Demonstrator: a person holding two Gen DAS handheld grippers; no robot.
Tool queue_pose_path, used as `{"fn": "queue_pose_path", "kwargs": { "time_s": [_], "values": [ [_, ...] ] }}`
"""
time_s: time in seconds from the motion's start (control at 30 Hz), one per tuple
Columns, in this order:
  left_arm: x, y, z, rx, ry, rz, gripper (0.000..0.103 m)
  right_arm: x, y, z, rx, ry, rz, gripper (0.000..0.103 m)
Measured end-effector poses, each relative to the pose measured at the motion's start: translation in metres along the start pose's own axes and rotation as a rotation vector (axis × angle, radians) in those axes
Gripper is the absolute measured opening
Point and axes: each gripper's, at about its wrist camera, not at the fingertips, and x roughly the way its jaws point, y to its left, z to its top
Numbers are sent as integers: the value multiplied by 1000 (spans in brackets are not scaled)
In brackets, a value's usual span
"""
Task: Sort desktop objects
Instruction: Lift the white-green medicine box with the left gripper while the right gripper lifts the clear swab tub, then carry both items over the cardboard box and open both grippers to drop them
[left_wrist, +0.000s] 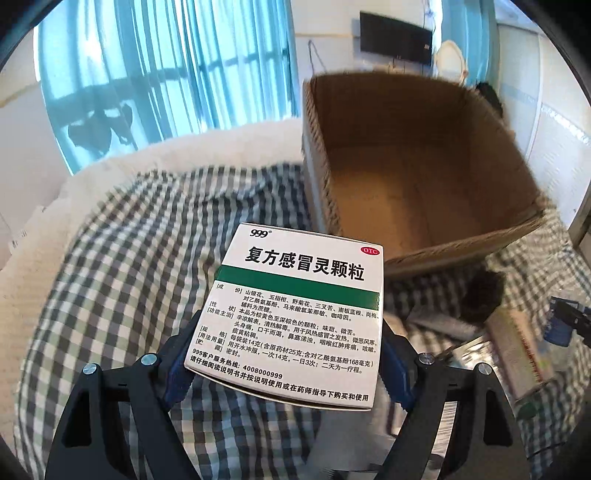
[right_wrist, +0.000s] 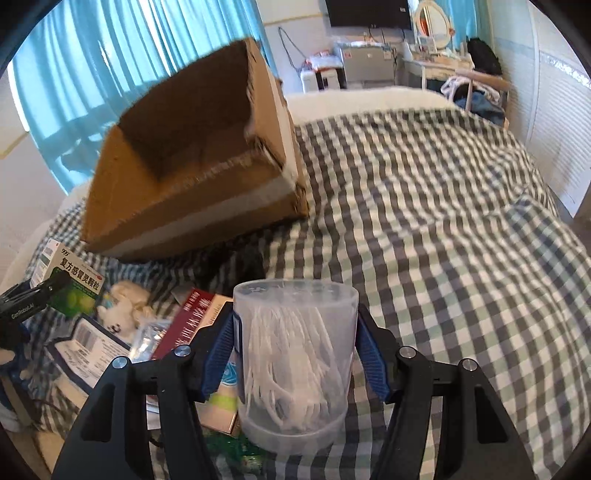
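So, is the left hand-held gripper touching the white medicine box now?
Touching. The left wrist view shows the left hand-held gripper with both blue pads pressed against opposite sides of the medicine box, holding it above the checked blanket.

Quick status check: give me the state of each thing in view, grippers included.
Left gripper: shut on the medicine box.
Medicine box: held off the bed, closed.
Right gripper: shut on the clear jar.
Clear jar: upright, lid on, full of white picks.
Cardboard box: open, tilted, nothing visible inside.
Pile of items: loose on the checked blanket.
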Motion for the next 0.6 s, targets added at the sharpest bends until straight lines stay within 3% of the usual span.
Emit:
{"fn": "queue_pose_path", "kwargs": {
  "time_s": [0.37,0.6],
  "values": [
    [-54,-17,3,-5,-149,-30,84,-41,21,6,-50,-127,33,61],
    [-94,-27,3,-60,-250,-64,84,-78,35,10,-85,-231,75,61]
  ]
}}
